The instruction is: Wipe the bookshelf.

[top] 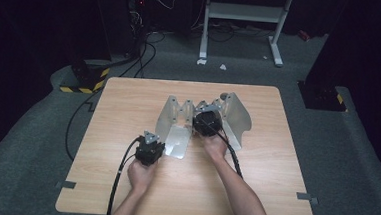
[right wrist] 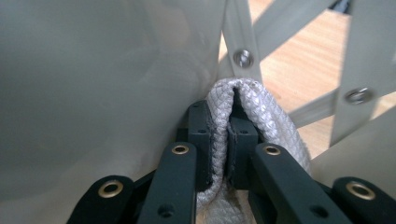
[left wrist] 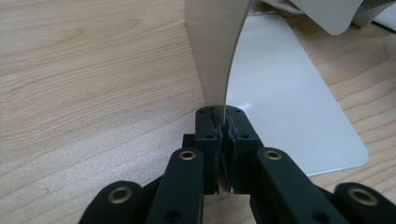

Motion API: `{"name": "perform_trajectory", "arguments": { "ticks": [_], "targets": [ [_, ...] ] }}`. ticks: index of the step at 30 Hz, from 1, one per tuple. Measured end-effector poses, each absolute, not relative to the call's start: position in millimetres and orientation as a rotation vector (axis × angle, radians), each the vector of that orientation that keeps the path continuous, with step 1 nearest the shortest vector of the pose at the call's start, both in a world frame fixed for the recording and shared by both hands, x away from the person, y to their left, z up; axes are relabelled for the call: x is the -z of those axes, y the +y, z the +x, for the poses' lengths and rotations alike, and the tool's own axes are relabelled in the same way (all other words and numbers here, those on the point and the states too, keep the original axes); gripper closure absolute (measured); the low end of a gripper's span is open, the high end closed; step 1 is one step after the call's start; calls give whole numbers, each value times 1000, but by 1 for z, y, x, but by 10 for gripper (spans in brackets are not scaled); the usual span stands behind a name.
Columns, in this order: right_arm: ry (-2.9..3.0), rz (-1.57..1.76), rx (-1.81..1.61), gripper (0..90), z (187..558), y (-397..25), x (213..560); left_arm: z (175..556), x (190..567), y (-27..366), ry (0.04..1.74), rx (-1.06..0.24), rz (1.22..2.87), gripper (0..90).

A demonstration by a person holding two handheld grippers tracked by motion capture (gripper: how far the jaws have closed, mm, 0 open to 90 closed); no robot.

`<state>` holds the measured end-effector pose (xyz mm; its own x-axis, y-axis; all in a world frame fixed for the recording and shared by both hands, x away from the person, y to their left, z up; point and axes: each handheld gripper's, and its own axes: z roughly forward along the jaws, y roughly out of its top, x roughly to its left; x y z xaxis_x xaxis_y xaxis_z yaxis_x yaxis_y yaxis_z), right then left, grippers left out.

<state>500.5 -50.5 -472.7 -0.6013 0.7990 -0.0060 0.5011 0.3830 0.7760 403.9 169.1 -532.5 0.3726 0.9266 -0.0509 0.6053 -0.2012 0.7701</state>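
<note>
A grey folding board of hinged panels (top: 178, 118) stands half raised in the middle of the wooden table (top: 123, 103). My left gripper (top: 154, 138) is at the board's left side. In the left gripper view it (left wrist: 223, 123) is shut on the thin edge of an upright panel (left wrist: 215, 51), beside a flat panel (left wrist: 289, 107) lying on the table. My right gripper (top: 206, 120) reaches into the board's middle. The right gripper view has it (right wrist: 229, 130) shut on a fold of white textured cloth (right wrist: 261, 112), with a pale panel (right wrist: 93, 93) close on its left.
Riveted grey strips (right wrist: 243, 58) cross behind the cloth. The board's right wing (top: 238, 118) stands tilted near the table's back. A white frame (top: 244, 13), cables (top: 136, 59) and a black-and-yellow striped block (top: 87, 76) are on the floor beyond the table.
</note>
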Motion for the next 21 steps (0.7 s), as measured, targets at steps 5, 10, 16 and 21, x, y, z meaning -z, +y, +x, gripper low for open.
{"name": "perform_trajectory", "arguments": {
  "ticks": [5,10,16,21],
  "targets": [
    [2203,1045,-1187,835,485,-58,438,404,532,169,1324,-566,1912,847],
    [2182,959,-1245,835,473,-58,408,404,533,168,1324,-567,1910,847],
    [2223,963,-1223,835,467,-60,423,404,533,169,1324,-569,1913,847],
    [2278,1008,-1181,835,464,-60,454,404,533,168,1321,-580,1918,847]
  ]
}}
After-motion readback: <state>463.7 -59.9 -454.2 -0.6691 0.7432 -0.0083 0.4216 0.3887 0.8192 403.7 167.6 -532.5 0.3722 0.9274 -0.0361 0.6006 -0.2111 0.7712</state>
